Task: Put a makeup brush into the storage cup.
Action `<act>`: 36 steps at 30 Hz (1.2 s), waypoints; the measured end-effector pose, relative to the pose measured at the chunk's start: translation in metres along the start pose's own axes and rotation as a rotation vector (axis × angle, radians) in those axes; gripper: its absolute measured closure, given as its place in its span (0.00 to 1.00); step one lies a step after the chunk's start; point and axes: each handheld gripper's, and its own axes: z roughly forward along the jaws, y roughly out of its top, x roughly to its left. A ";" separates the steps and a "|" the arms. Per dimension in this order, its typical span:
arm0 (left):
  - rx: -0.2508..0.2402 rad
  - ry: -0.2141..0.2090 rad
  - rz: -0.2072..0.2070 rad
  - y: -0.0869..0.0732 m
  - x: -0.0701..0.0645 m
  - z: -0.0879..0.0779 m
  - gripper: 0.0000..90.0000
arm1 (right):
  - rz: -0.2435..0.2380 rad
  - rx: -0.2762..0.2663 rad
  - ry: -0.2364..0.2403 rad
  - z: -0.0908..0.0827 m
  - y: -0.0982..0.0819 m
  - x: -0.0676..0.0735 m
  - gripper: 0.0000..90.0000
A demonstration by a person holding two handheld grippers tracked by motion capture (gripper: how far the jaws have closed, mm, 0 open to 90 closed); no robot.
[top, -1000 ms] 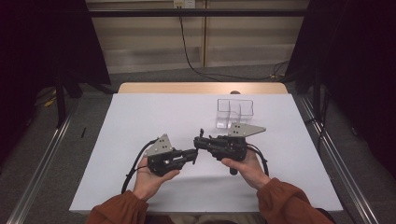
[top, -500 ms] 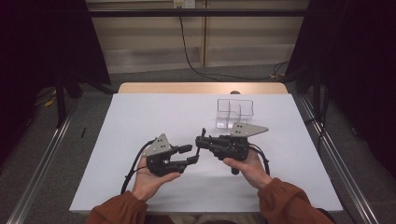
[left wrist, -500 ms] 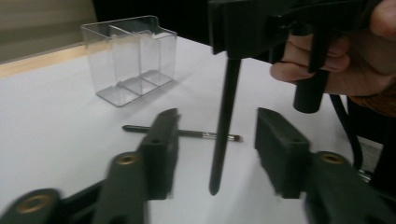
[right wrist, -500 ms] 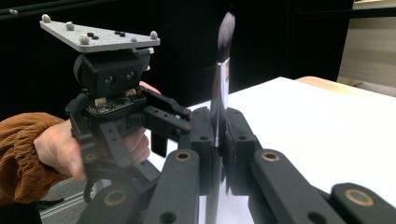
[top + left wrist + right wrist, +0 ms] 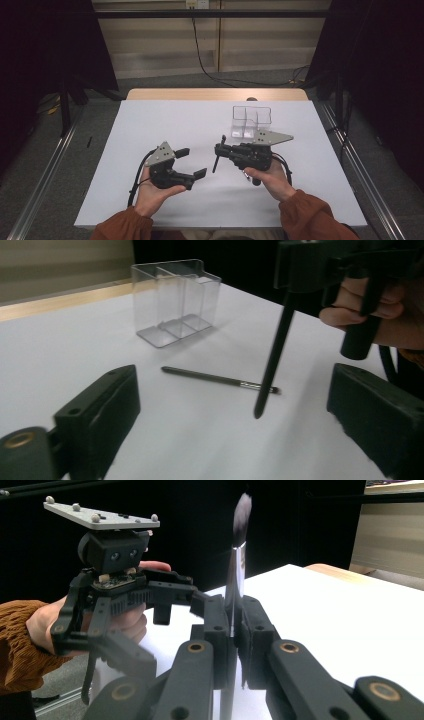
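The right gripper (image 5: 220,149) was pinched on an upright makeup brush (image 5: 217,159) near the tabletop's middle; the left gripper (image 5: 192,162) had just been spread, nothing between its jaws. For the clear organizer (image 5: 251,121) toward the far edge, the brush would best be kept vertical.

White-covered table (image 5: 150,125) is carrying a clear divided plastic organizer (image 5: 251,121) sitting at about 1 o'clock from center, toward the far edge. A thin dark brush (image 5: 219,379) is lying flat on the cover, near the organizer.

right gripper (image 5: 223,150) clamping brush (image 5: 218,155), left gripper (image 5: 192,162) spread
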 end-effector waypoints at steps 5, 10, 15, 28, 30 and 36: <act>-0.028 0.025 0.019 0.000 0.003 -0.011 0.04 | -0.004 0.002 -0.023 -0.003 -0.001 -0.001 0.94; -0.059 0.059 0.029 -0.003 0.006 -0.021 0.04 | -0.005 0.001 -0.026 -0.004 -0.001 0.000 0.94; -0.074 0.111 0.031 -0.007 0.012 -0.035 0.03 | -0.007 -0.002 -0.030 -0.006 0.000 -0.001 0.94; -0.101 0.205 0.015 -0.018 0.018 -0.066 0.03 | -0.008 -0.007 -0.060 -0.013 0.000 -0.003 0.94; -0.100 0.208 0.018 -0.019 0.018 -0.070 0.03 | -0.005 -0.007 -0.060 -0.014 0.000 -0.004 0.94; -0.092 0.236 0.002 -0.027 0.020 -0.081 0.03 | -0.010 -0.013 -0.071 -0.018 0.002 -0.005 0.94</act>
